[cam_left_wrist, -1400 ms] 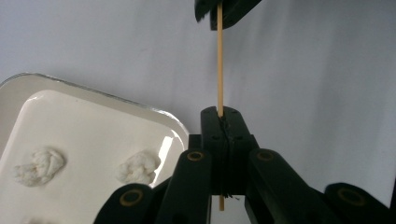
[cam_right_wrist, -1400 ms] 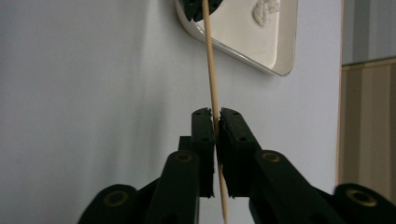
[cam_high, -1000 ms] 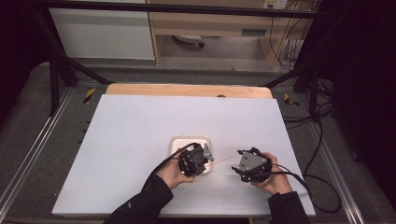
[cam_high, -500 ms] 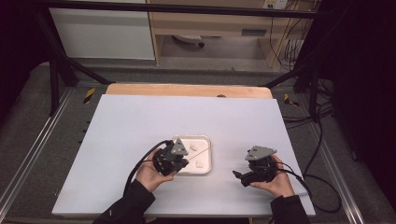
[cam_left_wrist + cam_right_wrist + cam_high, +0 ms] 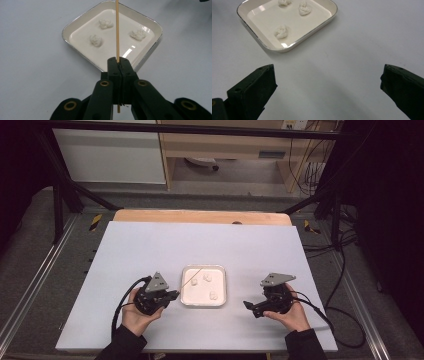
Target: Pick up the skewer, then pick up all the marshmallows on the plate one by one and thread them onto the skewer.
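Since the earlier frame, left gripper (image 5: 171,294) has shifted leftward off the tray (image 5: 219,269); jaws pinch a thin wooden skewer (image 5: 117,30), tip slanted over the tray, probably lined up to spear one of three white lumps (image 5: 194,281) inside. Tray sits mid-table between both hands. Right gripper (image 5: 248,306), just right of tray, has just been opening; jaws spread, nothing between

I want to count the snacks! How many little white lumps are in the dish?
3, all in the white dish: one on the left in the left gripper view, one farther back beside the skewer, one on the right. None looks hidden.
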`<state>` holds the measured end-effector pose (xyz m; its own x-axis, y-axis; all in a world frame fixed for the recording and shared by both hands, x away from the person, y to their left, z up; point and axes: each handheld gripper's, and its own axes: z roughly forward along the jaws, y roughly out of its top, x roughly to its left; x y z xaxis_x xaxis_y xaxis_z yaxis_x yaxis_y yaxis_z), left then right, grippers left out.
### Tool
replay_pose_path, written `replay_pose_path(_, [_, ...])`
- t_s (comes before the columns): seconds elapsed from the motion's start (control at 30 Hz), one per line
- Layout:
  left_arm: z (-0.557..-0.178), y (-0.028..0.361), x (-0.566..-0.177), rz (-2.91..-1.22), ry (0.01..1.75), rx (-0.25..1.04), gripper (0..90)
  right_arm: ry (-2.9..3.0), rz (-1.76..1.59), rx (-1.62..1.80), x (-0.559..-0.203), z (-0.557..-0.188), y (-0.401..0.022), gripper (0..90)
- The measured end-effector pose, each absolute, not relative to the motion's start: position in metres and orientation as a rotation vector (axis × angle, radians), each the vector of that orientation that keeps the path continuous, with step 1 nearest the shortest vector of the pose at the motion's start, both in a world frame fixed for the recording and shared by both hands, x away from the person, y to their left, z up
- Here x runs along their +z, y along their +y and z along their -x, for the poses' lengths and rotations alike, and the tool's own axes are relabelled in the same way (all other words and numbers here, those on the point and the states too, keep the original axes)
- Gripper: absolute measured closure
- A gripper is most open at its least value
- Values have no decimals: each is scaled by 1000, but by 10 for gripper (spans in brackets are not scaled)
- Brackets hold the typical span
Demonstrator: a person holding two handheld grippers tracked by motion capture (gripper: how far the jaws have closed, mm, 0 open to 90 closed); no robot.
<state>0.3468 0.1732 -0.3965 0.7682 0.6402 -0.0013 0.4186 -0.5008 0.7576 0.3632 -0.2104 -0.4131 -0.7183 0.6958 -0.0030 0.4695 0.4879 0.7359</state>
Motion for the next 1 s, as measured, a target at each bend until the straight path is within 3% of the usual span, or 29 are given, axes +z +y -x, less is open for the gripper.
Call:
replay_pose_path(0.83, [-335,215,-411,-2026,881,393,888,2406,-1050,1179,-406,-381,-145,9])
replay_pose_path(1.0, [-335,214,-413,-2032,882,393,888,2435,-1042,1197,-410,-386,-129,72])
